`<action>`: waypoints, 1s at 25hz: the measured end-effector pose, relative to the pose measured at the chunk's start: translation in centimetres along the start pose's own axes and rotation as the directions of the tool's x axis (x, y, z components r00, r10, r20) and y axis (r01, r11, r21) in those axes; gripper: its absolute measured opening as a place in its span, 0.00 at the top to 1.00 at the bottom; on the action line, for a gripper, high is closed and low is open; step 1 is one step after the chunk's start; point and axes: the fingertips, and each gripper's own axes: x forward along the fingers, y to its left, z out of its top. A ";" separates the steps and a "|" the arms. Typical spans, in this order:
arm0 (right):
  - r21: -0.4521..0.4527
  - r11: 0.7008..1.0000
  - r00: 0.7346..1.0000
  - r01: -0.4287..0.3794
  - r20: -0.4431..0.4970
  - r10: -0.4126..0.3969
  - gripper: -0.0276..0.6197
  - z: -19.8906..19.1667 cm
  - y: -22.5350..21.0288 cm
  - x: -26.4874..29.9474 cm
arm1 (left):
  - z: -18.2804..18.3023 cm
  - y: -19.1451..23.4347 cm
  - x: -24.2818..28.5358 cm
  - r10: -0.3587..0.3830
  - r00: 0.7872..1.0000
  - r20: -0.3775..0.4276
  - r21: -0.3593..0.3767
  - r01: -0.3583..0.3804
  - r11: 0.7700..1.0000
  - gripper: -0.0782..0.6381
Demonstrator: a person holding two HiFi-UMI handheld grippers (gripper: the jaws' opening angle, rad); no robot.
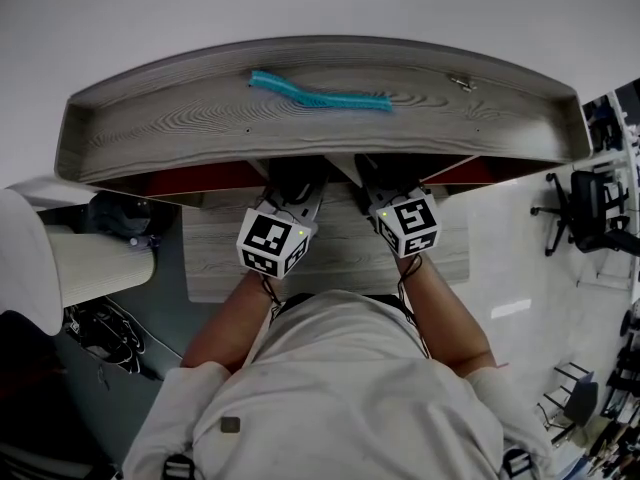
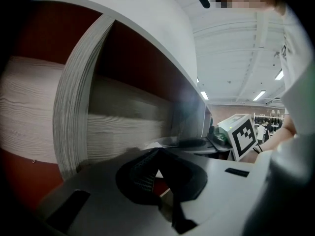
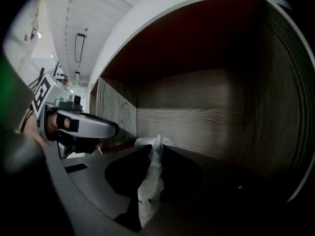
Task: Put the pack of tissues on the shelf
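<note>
**Wood-grain shelf (image 1: 180,128), two arms reaching in**

Head view: both forearms stretch forward. The left tongs (image 1: 290,200) and right tongs (image 1: 384,194) sit under the top board, where a teal coil (image 1: 320,95) lies.

Left gripper view: the tips are pressed together.

Right gripper view: the tongs are clamped on the pack of tissues (image 3: 150,181) by its white wrap, inside the shelf.

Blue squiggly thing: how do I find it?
Look at the curved wooden shelf top in the head view. The coil lies near its middle. It alone is bright teal and spiralled; the small metal bit to its right is grey.
</note>
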 end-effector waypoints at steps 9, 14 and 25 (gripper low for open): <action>-0.041 0.999 0.999 0.002 -0.053 -0.004 0.85 0.1 -0.2 1.9 | 0.0 0.0 -0.1 -0.004 1.000 -0.007 0.010 0.005 1.000 0.87; -0.045 0.999 0.998 0.006 -0.067 -0.009 0.82 -0.1 -0.2 2.0 | 0.1 -0.5 -0.3 -0.006 1.000 -0.009 0.030 0.006 1.000 0.87; -0.087 0.996 0.999 0.037 -0.014 -0.038 0.66 2.1 -0.4 1.1 | 0.6 -1.0 -1.3 0.003 1.000 0.002 0.047 -0.003 0.999 0.87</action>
